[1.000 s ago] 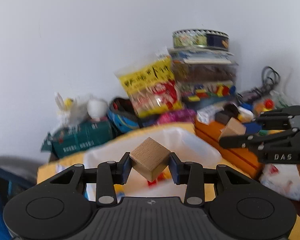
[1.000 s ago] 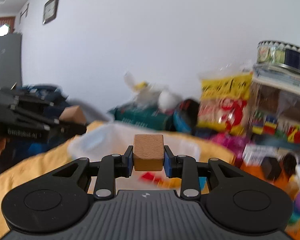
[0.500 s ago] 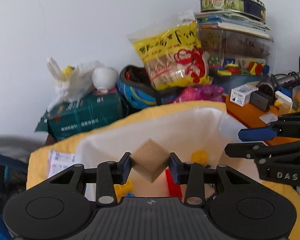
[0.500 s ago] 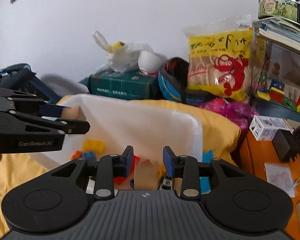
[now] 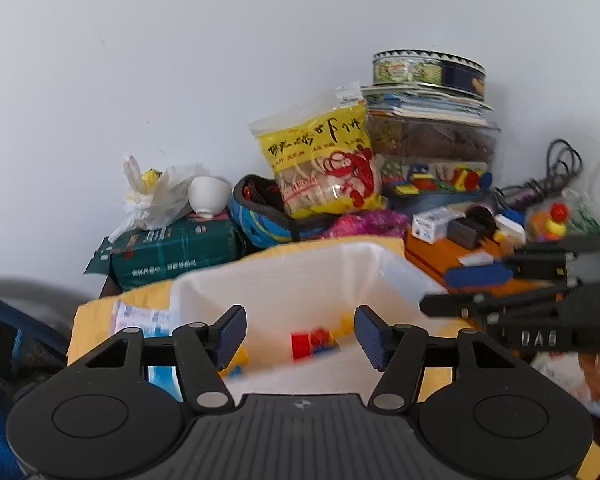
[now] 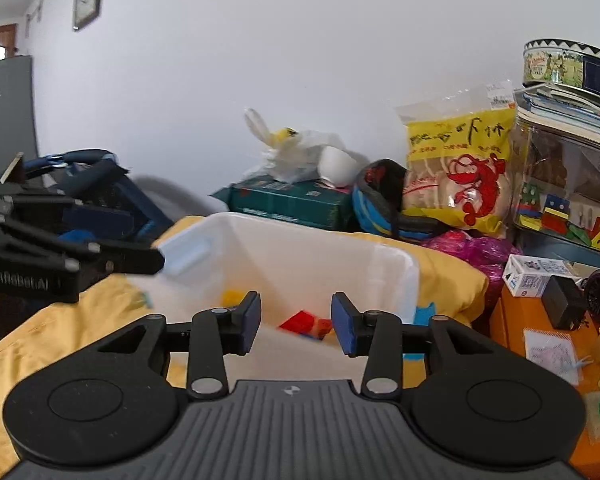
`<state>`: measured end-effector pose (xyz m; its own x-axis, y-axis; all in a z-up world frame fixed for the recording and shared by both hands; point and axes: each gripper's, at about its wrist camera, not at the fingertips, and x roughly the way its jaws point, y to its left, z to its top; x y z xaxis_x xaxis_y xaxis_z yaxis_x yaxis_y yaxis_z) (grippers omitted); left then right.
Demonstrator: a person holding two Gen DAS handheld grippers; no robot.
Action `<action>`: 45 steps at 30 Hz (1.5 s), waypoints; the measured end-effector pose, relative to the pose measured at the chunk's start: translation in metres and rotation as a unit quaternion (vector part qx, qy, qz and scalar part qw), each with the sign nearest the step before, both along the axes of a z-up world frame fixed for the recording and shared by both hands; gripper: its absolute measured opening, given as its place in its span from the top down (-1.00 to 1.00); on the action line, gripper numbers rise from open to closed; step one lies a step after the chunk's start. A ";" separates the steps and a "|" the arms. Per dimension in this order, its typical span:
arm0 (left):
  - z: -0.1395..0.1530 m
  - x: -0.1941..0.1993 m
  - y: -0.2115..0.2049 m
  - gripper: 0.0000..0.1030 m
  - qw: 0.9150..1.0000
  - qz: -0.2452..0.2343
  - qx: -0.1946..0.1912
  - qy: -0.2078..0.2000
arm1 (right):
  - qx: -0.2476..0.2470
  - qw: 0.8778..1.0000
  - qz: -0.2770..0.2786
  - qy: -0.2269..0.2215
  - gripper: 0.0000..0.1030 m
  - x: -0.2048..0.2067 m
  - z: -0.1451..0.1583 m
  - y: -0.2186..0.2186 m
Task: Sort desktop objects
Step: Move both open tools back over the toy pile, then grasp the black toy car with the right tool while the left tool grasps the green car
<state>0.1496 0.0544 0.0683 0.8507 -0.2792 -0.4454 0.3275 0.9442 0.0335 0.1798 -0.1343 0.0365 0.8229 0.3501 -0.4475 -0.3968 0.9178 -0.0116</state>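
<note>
The two wooden cubes I was carrying a second ago are gone from my grip; I am judging they are lying in the white bin (image 5: 300, 280), hidden among the coloured blocks (image 5: 312, 340). My left gripper (image 5: 300, 334) and right gripper (image 6: 295, 322) are both hanging wide open and empty over it, so I am turning to the clutter on the orange worktop (image 6: 516, 320).
</note>
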 end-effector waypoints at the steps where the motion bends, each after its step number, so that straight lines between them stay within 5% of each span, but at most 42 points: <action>1: -0.004 -0.008 -0.001 -0.24 1.000 0.001 0.004 0.002 | 0.001 1.000 0.006 -0.002 0.09 -0.007 0.000 0.000; 7: -0.046 -0.054 -0.005 -0.26 0.998 0.000 0.012 0.056 | -0.005 0.999 0.034 0.008 -0.08 -0.045 -0.013 0.001; 15: -0.094 -0.087 -0.002 -0.26 0.992 0.015 0.017 0.125 | -0.011 0.994 0.050 0.094 -0.08 -0.073 -0.065 0.004; 30: -0.137 -0.097 -0.015 -0.23 0.988 -0.002 0.063 0.143 | -0.022 0.988 0.047 0.147 -0.05 -0.071 -0.110 0.010; 36: -0.139 -0.091 -0.012 -0.18 0.988 -0.010 0.061 0.145 | -0.065 0.982 0.046 0.173 0.27 -0.070 -0.126 0.016; 40: -0.132 -0.085 -0.013 -0.18 0.988 -0.016 0.081 0.129 | -0.119 0.985 0.076 0.094 0.27 -0.078 -0.110 0.032; 45: -0.118 -0.068 -0.012 -0.18 0.989 -0.033 0.082 0.119 | -0.182 0.970 0.153 0.057 0.28 -0.066 -0.112 0.058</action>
<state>0.0813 0.0426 -0.0500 0.6981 -0.2377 -0.6754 0.4052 0.9088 0.0990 0.1136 -0.0765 -0.0755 0.6430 0.3718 -0.6695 -0.6680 0.6999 -0.2529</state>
